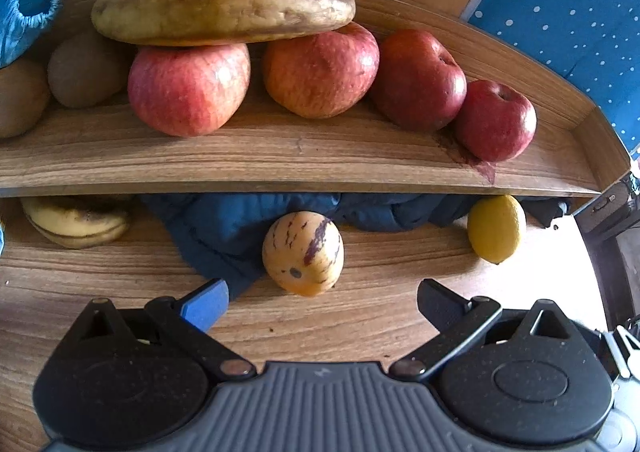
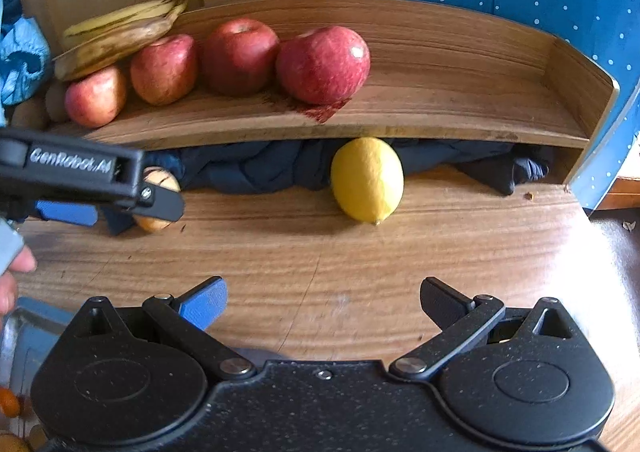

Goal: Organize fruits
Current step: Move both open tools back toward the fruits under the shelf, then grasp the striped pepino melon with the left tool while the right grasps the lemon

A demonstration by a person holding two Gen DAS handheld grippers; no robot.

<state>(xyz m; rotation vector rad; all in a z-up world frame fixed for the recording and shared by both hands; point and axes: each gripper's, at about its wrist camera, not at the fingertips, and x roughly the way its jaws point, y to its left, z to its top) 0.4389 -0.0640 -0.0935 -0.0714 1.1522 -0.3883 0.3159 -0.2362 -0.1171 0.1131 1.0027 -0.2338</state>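
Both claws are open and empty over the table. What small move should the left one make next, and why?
Probably ease the left claw straight forward until its fingers flank the striped pale melon. That fruit sits on the table directly ahead of the open jaws, below the shelf already holding apples and bananas. The lemon lies in front of the right claw, so leave it to that side.

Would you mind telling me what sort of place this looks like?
Probably a home: a wooden table with a raised wooden shelf of apples, and dark blue clothing bundled beneath.
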